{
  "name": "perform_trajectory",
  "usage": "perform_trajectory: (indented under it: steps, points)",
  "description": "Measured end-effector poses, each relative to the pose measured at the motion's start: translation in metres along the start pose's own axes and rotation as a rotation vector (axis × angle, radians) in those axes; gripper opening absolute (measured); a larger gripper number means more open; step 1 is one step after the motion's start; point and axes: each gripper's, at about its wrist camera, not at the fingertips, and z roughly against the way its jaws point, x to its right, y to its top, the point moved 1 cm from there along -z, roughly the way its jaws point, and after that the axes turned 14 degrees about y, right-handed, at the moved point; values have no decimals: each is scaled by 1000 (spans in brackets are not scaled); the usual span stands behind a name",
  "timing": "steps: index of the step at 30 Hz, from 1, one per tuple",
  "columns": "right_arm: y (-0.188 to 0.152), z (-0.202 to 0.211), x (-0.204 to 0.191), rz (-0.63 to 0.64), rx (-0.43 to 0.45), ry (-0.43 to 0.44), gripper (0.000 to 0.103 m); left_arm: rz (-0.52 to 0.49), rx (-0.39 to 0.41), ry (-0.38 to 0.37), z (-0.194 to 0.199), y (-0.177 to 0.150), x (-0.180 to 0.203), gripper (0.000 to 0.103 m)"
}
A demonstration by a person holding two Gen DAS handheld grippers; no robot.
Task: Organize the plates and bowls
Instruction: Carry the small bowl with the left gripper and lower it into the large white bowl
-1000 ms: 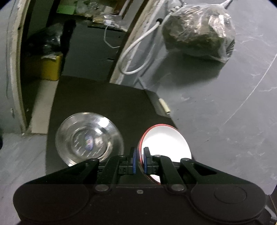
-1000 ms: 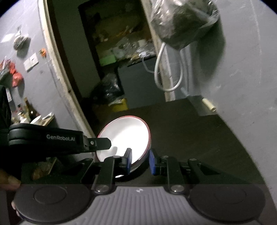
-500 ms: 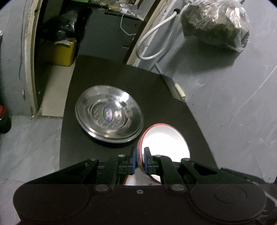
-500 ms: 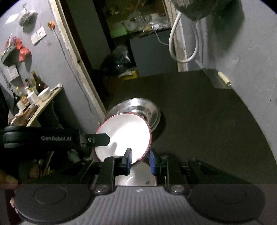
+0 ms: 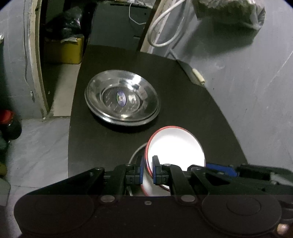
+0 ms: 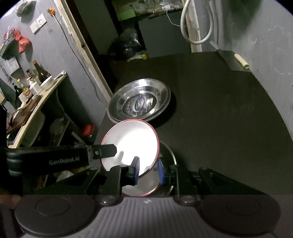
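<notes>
A white bowl with a red rim (image 5: 175,146) is held tilted in my left gripper (image 5: 147,170), whose blue pads are shut on its near rim. It also shows in the right wrist view (image 6: 131,141), above another white red-rimmed bowl (image 6: 146,186) and a metal rim on the black table (image 6: 219,109). My right gripper (image 6: 148,171) is open, its pads either side of the tilted bowl's lower edge, not pressing it. A stack of steel plates (image 5: 121,99) lies further back, also in the right wrist view (image 6: 140,101).
A grey wall (image 5: 256,91) runs along the table's right side with a white hose (image 5: 161,23) and a bagged bundle (image 5: 230,11). A doorway and yellow bin (image 5: 64,49) are at the back left. A shelf with bottles (image 6: 31,84) stands left of the table.
Both grippers have drawn back and up from the steel plates, so the plates look further away. The left gripper still holds the white bowl. A second bowl has come into view below it.
</notes>
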Motion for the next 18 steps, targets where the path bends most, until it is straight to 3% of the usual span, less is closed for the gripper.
perform_trajectory:
  steps: [18]
  points:
    - [-5, -7, 7, -16, -78, -1, 24, -54, -54, 59, -5, -7, 16, 11]
